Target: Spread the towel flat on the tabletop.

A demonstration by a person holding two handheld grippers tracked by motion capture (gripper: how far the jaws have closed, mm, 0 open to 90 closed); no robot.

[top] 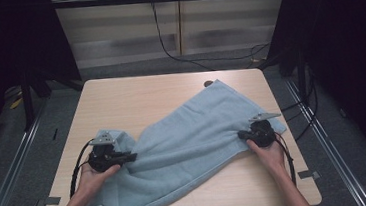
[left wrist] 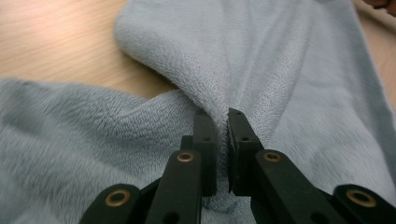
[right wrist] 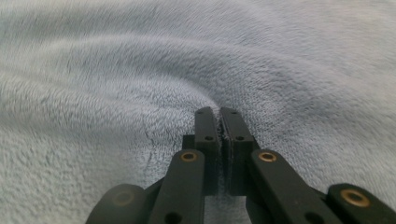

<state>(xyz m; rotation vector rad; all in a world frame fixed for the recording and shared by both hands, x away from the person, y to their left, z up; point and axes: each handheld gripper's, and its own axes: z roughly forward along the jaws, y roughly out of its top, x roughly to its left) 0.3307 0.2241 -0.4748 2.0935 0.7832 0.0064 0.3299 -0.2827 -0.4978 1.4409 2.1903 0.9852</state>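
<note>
A soft, fluffy light-blue towel [top: 188, 132] lies slantwise across the pale wooden table [top: 120, 98]. The left tool [left wrist: 222, 123] and the right tool [right wrist: 219, 120] each pinch a fold of it. This looks like folding; next, lift both together.

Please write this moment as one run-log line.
left gripper: shut on towel | right gripper: shut on towel | towel: spread diagonally, rumpled, on table
</note>
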